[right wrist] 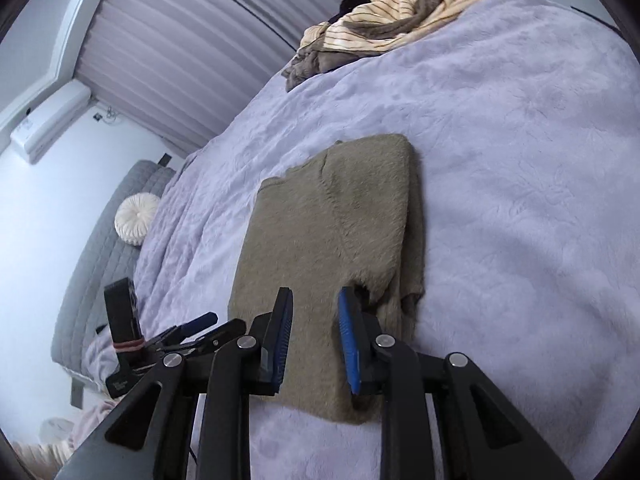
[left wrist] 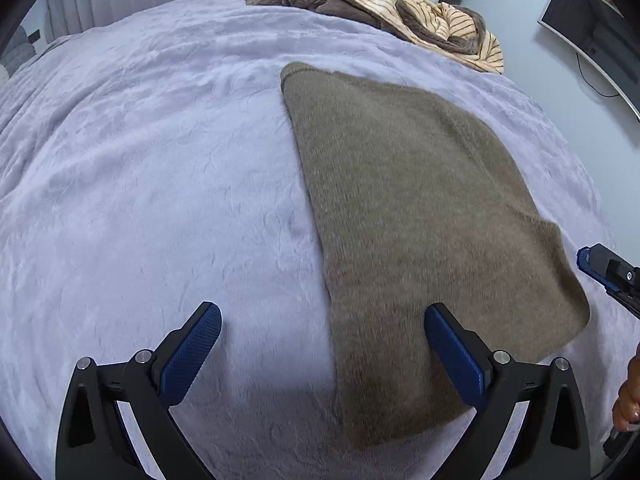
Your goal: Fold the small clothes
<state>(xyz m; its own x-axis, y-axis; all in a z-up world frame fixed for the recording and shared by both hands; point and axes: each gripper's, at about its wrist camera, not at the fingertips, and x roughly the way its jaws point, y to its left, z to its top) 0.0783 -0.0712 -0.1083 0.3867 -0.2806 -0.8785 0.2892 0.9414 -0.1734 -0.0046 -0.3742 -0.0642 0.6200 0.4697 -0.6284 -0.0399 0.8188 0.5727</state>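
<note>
An olive-brown knit garment [left wrist: 420,216] lies folded into a long flat shape on the lavender bedspread [left wrist: 160,184]. My left gripper [left wrist: 322,322] is open wide and empty, just above the garment's near left edge. In the right wrist view the same garment [right wrist: 332,236] lies ahead with a sleeve edge tucked at its right side. My right gripper [right wrist: 314,300] is open a little and empty, over the garment's near end. The right gripper also shows at the right edge of the left wrist view [left wrist: 608,272]. The left gripper shows at the left of the right wrist view [right wrist: 192,328].
A pile of striped cream and brown clothes [left wrist: 400,12] lies at the far edge of the bed [right wrist: 392,12]. A monitor [left wrist: 588,28] stands at the right. A grey headboard [right wrist: 100,248] with a white round cushion [right wrist: 136,220] is at the left.
</note>
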